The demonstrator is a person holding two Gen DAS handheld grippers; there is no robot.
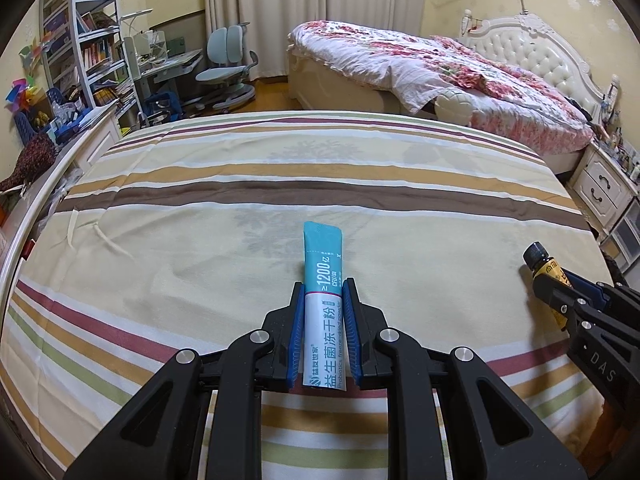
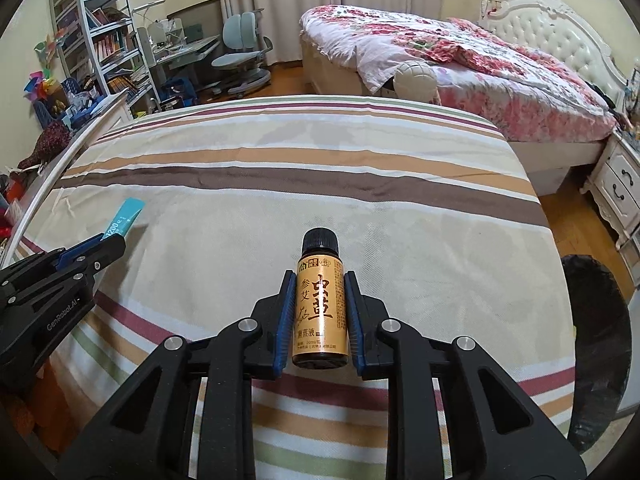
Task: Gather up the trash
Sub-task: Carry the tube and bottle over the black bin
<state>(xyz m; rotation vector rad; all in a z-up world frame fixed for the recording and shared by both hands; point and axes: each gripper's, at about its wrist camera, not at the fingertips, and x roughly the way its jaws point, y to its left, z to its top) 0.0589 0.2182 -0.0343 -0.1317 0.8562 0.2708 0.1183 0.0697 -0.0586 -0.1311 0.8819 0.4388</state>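
A sachet (image 1: 322, 276) is clamped in the left gripper (image 1: 322, 286) and a small bottle (image 2: 319, 304) in the right gripper (image 2: 317, 276), above the striped bed (image 2: 280, 184). Both remain to be dropped into the bin (image 2: 596, 320), near right.

Room evenly, warmly lit; light source not seen. Soft faint shadows cast on striped bedspread (image 1: 280, 184). Small glare spots seen on gripper bolts. Strong fisheye bending at edges, corners blacked out. Centre sharp; far bookshelf (image 1: 84, 40) slightly soft.
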